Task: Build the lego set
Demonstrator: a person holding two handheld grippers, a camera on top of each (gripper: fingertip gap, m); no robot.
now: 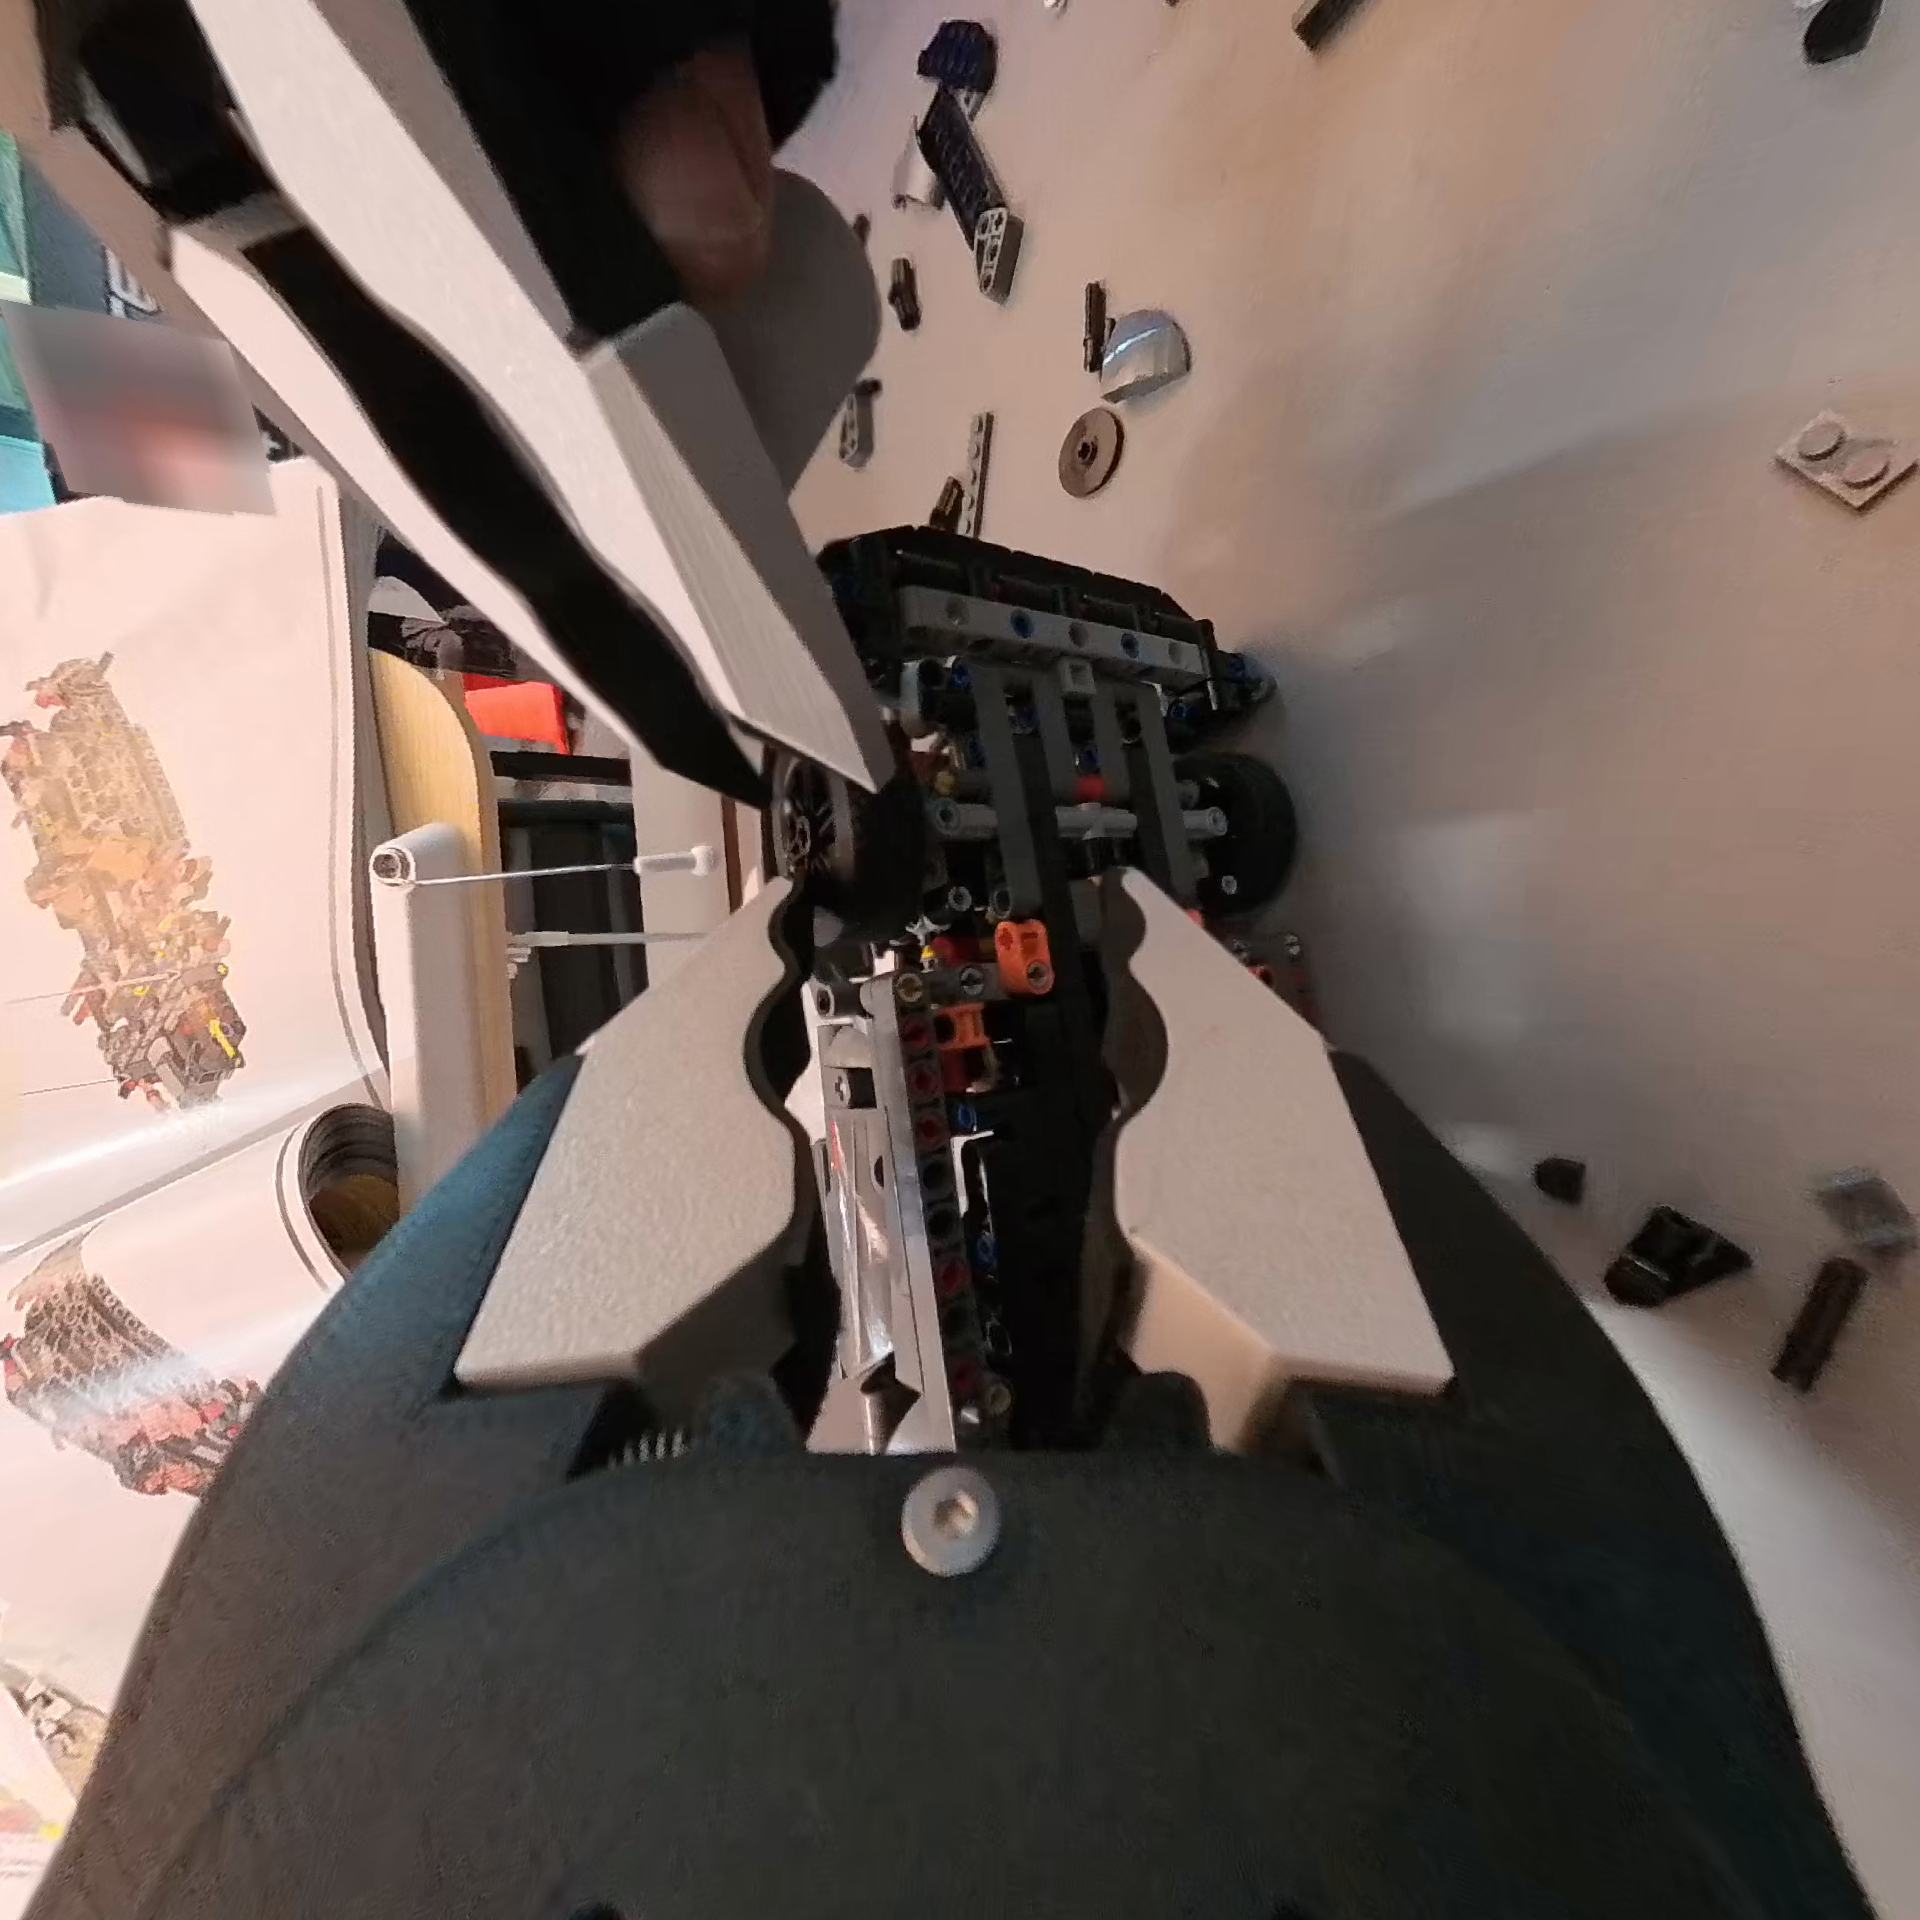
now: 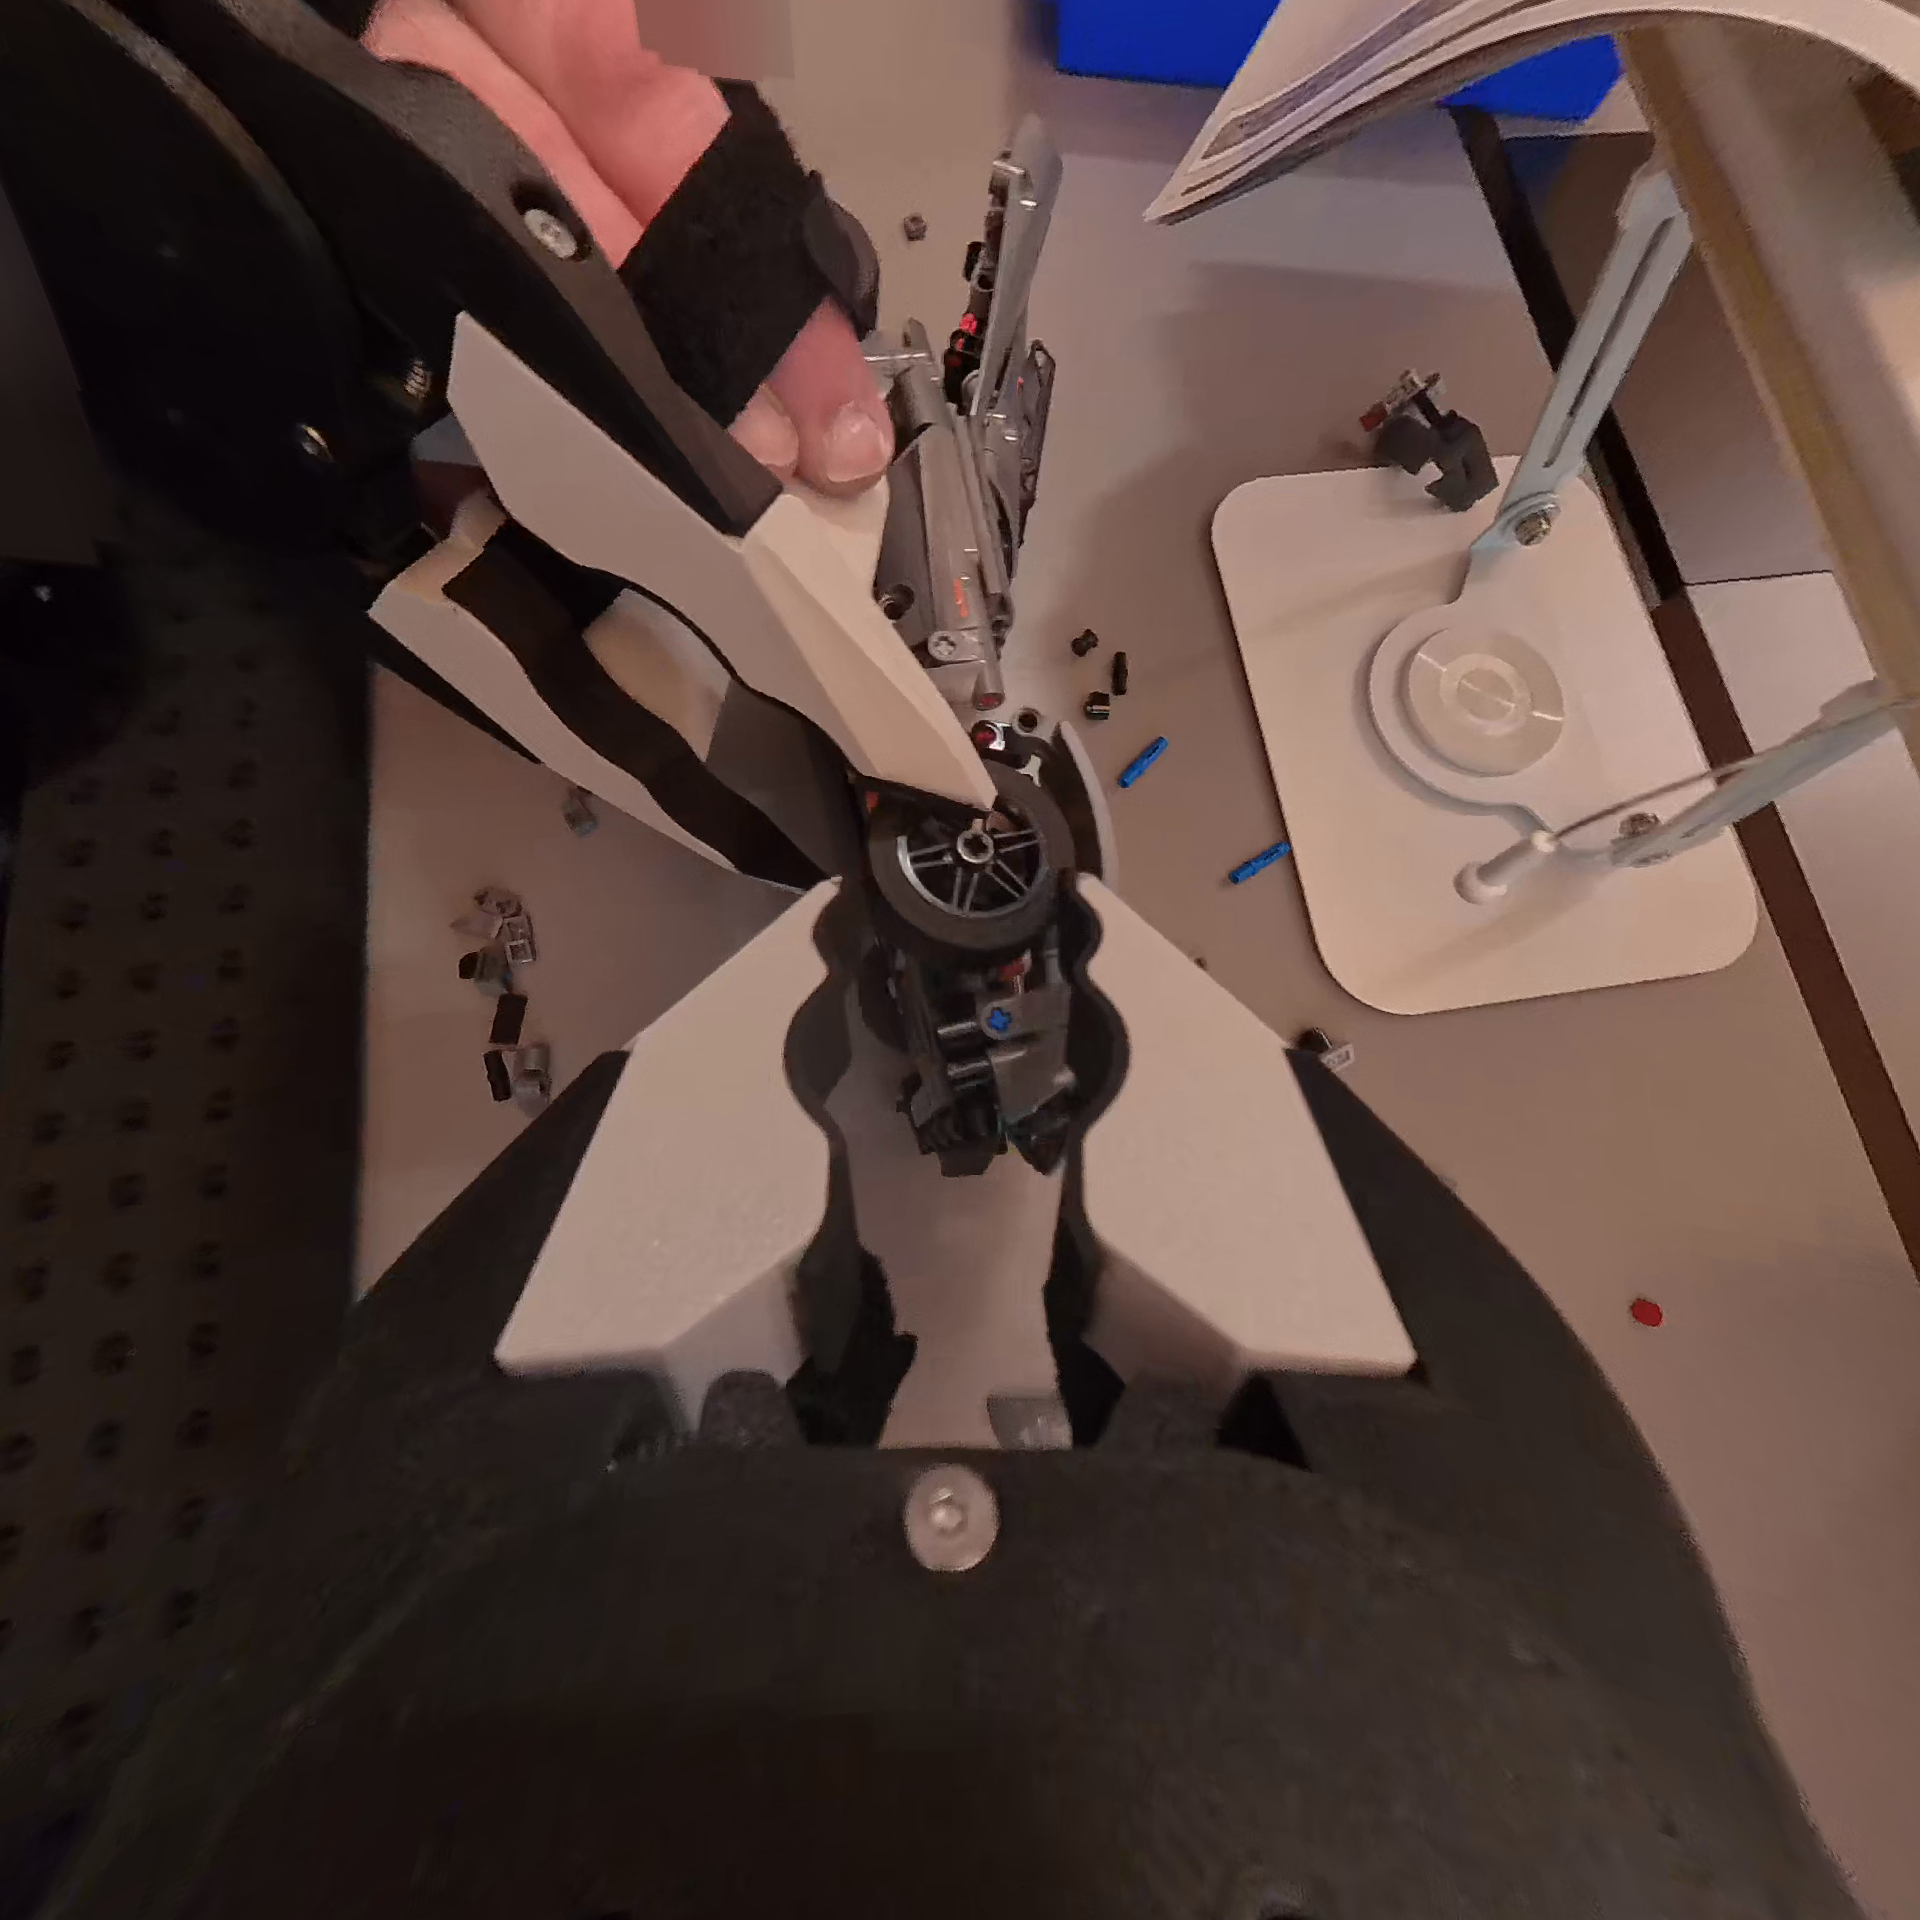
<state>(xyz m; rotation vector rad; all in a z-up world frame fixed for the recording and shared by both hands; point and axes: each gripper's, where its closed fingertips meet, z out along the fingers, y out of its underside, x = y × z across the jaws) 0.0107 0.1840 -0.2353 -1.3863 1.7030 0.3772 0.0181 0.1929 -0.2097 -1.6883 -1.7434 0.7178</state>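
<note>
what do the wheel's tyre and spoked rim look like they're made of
Black tyre: looks like matte rubber, dull with no glare. Grey spoked rim: seems to be moulded hard plastic, smooth with a faint sheen on crisp spokes. Neither is certain from looks alone.

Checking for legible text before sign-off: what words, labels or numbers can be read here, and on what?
Instruction booklet: build pictures; print too blurred to read.
Booklet pages, right wrist view: print too small to read.
Dark item, upper left: pale letters, cut off and blurred.
Lego model: no writing legible.
</note>
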